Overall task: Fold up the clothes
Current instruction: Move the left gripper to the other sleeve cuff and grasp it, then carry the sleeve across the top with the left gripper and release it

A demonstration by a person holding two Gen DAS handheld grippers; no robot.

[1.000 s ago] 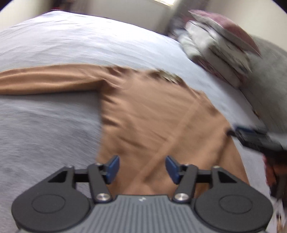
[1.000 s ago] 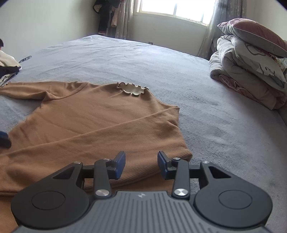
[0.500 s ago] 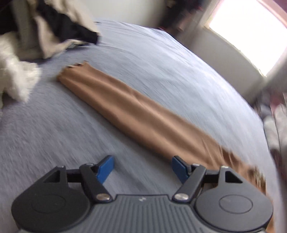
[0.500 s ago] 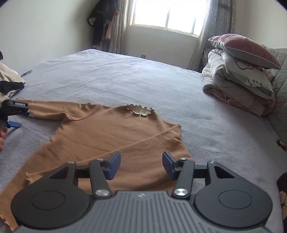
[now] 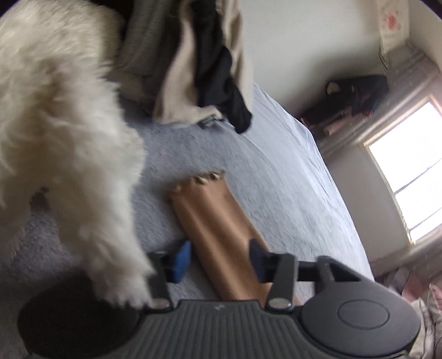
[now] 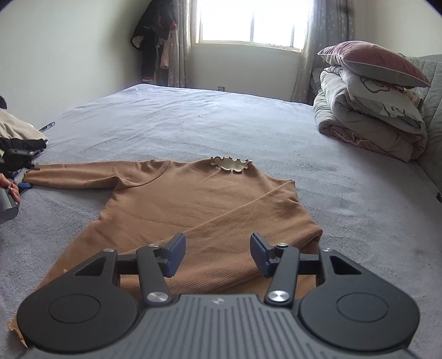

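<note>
R gripper hangs low over the near hem of the brown sweater, jaws apart w/ nothing btwn them, pads clear of the cloth. The sweater lies flat, front up, on the grey bed; one sleeve is folded diagonally across the body just ahead of that gripper, and the other sleeve runs straight out to the side. Its frilled cream collar sits at the far edge of the body. At the outstretched sleeve's end, L gripper points down along the sleeve. Its jaws have just been closing, and the sleeve lies btwn the fingers, near the wavy cuff. The view is blurred, but the pads don't look pressed in yet, so the jaws read as apart. In the R wrist view a person's hand shows at the picture's edge beside that cuff. A white fluffy garment hangs close over L gripper's side, partly covering its body. Beyond the cuff is a heap of beige, grey & black clothes. Farther off, folded quilts w/ a pillow on top sit at the bed's edge. A bright window and dark hanging clothes are at the far wall.
</note>
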